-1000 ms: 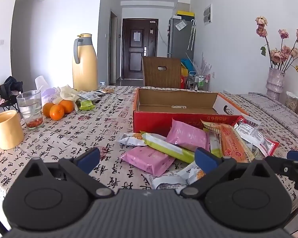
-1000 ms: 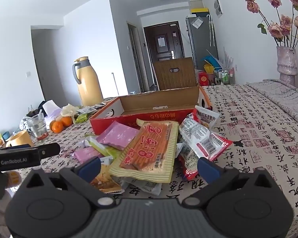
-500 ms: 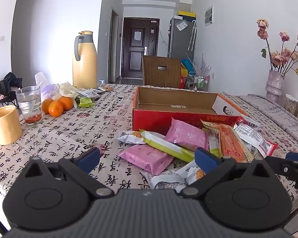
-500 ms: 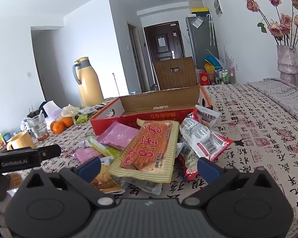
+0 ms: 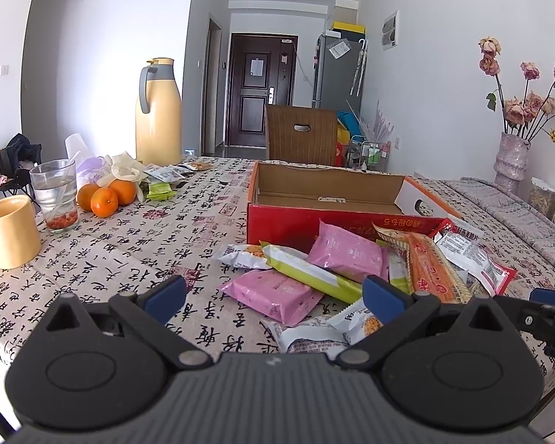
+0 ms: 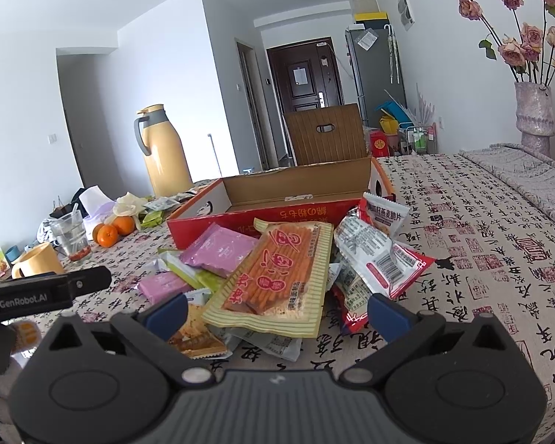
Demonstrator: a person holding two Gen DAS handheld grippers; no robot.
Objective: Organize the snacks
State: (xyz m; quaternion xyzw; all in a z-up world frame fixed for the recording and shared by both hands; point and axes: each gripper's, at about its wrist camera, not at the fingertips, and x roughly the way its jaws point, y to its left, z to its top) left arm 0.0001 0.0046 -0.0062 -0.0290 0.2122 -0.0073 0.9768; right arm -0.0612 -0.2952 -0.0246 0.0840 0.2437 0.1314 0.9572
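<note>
Left wrist view: my left gripper hangs spread wide and empty over the flat pink foil snack packet, which lies under a long yellow-green bar wrapper before the open red cardboard box; pinching there could drag both. Right wrist view: my right gripper is equally wide and empty above the big striped orange biscuit-stick pack topping the heap, and a careless lift might scatter the slippery wrappers beneath.

1. Pink snack packets: two, in front of the red box.
2. Oranges: three, left of the box.
3. Red box: one.
4. Yellow mug: one, far left of the box.
5. Glass: one, beside the oranges.
6. Thermos jug: one, behind the oranges.
</note>
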